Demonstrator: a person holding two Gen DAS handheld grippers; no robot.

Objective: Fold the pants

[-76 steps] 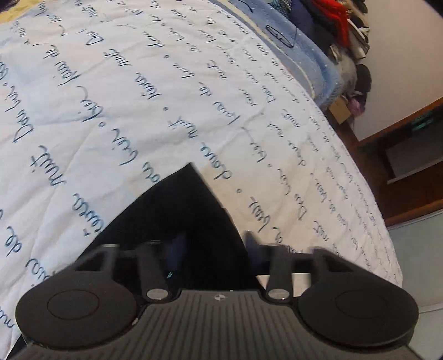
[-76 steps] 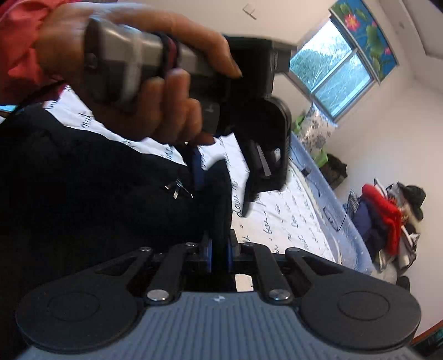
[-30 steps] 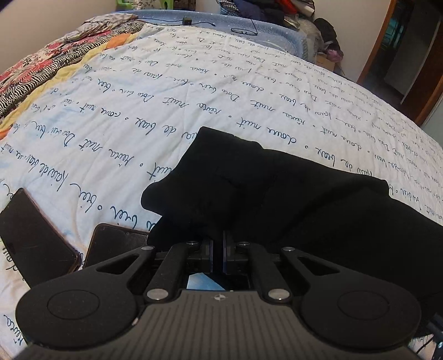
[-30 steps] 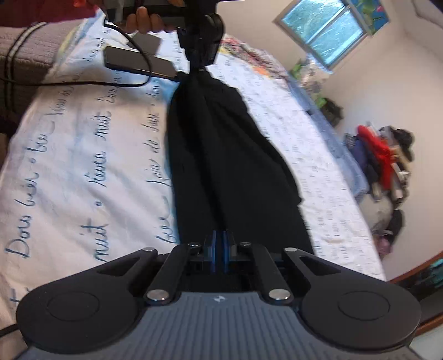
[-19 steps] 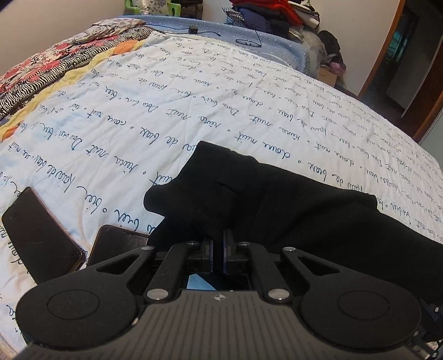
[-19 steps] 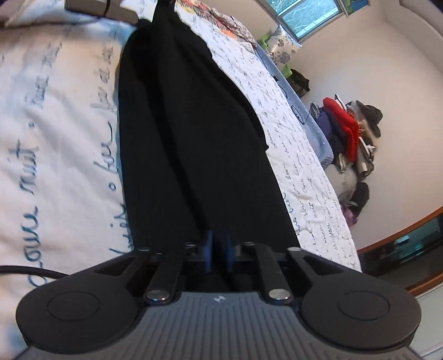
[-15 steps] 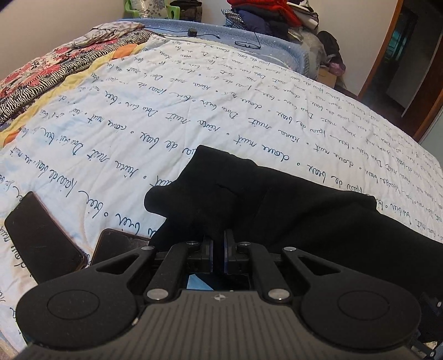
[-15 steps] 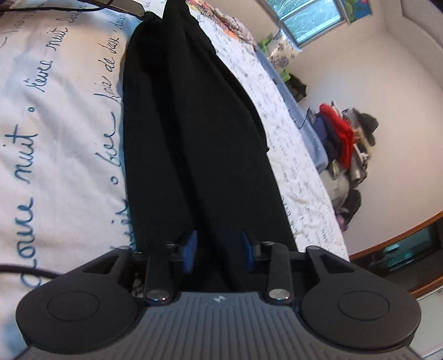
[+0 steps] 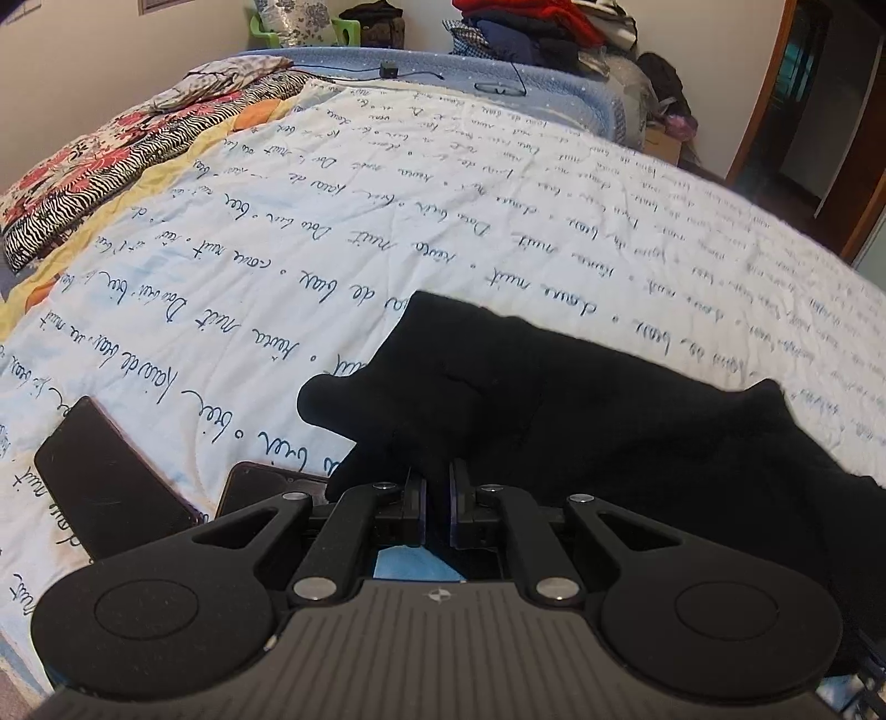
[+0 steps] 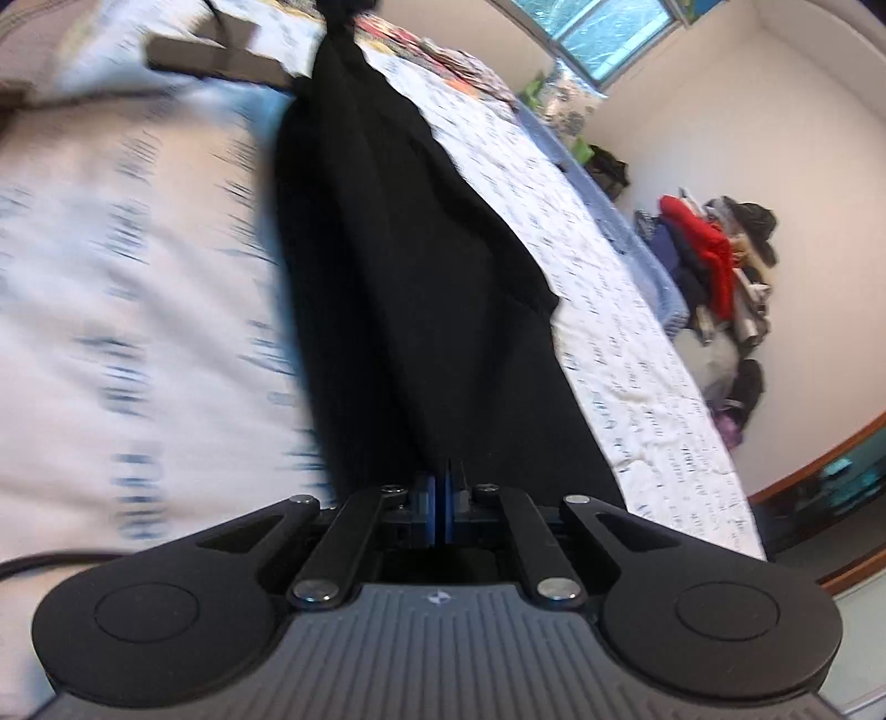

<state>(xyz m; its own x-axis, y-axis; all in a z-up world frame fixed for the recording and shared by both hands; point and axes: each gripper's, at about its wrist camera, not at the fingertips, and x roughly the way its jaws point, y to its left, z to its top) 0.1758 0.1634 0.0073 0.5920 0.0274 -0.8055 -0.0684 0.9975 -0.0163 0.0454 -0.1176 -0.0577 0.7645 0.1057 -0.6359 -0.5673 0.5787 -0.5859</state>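
On a bed covered by a white quilt (image 9: 387, 232) printed with dark handwriting lie the black pants (image 9: 581, 404), stretched in a long band across the cover. In the left wrist view the left gripper (image 9: 437, 487) sits at one end of the pants, its jaws drawn nearly together with a fold of black cloth pinched between them, so it is clenched on the fabric; a bit of blue shows under the jaws. Just left of that gripper two dark phones lie flat on the quilt, one phone (image 9: 105, 471) further out and a second phone (image 9: 266, 487) partly hidden by the gripper's body and touching the edge of the pants. At the far side of the bed are a striped and flowered blanket (image 9: 111, 166), a blue sheet (image 9: 554, 94) and a pile of clothes (image 9: 542, 27) against the wall. In the right wrist view the right gripper (image 10: 442, 498) is at the other end of the pants (image 10: 410, 266), its blue-padded jaws pressed tight together; the black cloth runs from right at the tips away up the bed, and a thin edge of it seems caught between them, though that is hard to make out. The quilt on the left of this view is blurred. A window (image 10: 598, 33) shows at the top, and a clothes pile beside the wall.
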